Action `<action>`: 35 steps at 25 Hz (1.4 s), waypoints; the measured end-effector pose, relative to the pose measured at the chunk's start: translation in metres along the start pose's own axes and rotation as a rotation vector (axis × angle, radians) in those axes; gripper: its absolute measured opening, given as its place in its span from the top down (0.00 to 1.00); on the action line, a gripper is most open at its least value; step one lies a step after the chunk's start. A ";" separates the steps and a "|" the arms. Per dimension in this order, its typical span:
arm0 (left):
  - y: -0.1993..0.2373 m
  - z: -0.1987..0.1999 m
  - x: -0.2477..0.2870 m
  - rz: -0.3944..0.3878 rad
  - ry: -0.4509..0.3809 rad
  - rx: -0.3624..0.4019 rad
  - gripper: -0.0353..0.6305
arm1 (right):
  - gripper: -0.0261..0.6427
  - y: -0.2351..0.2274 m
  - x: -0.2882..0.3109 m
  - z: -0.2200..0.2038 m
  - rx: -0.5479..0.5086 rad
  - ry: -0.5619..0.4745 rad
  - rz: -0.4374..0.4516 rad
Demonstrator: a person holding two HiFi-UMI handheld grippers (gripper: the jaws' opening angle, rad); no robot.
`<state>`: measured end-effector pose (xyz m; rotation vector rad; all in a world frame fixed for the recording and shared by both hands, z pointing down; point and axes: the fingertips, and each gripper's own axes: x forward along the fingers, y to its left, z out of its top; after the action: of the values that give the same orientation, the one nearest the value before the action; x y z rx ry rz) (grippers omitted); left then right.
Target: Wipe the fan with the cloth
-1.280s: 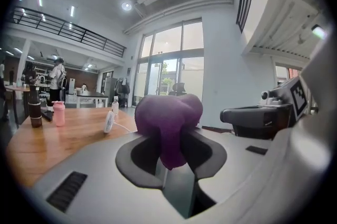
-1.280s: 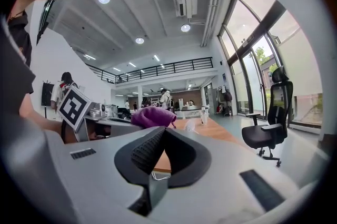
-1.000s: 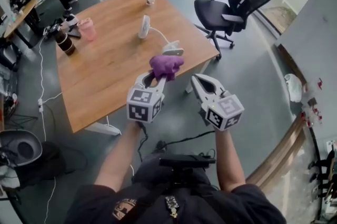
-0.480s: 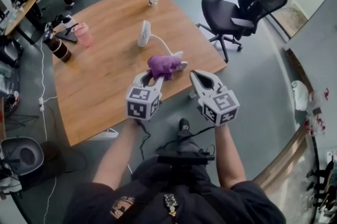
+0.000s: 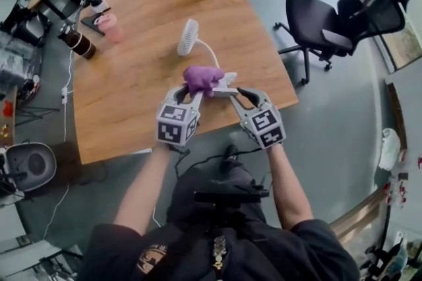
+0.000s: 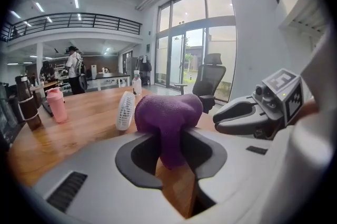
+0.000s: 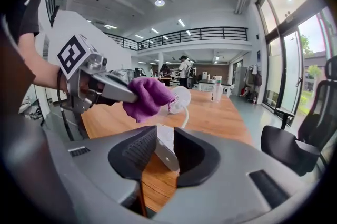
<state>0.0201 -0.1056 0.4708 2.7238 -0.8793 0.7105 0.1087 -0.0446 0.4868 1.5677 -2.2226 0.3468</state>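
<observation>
While we hold both tools over the near edge of the wooden surface [image 5: 132,95], our left gripper [image 5: 191,96] is clamped on the purple cloth [image 5: 203,78], which bunches above its jaws just beside the fan base [image 5: 227,83]. Our right gripper [image 5: 241,93] grips that base between narrow jaws. Beyond the cloth the fan head [image 5: 189,37] stands upright, its white neck curving down to the base.

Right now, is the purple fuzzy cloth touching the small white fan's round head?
Apart. The head view shows wooden table between the purple fuzzy cloth and the small white fan's round head.
</observation>
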 end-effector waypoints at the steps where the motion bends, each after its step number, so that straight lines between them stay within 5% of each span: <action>1: 0.003 -0.001 0.004 0.013 0.011 -0.001 0.80 | 0.79 -0.003 0.008 -0.005 -0.013 0.021 0.017; 8: 0.023 -0.010 0.024 0.009 0.069 0.007 0.80 | 0.77 -0.007 0.049 -0.035 -0.093 0.128 0.032; 25: 0.025 -0.046 0.084 -0.320 0.332 0.191 0.80 | 0.79 0.008 0.058 -0.041 -0.236 0.191 -0.032; 35: -0.029 -0.010 0.124 -0.465 0.313 0.302 0.80 | 0.79 0.009 0.055 -0.044 -0.247 0.193 -0.037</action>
<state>0.1211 -0.1403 0.5402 2.7880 -0.0646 1.1882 0.0916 -0.0696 0.5513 1.3821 -2.0019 0.1945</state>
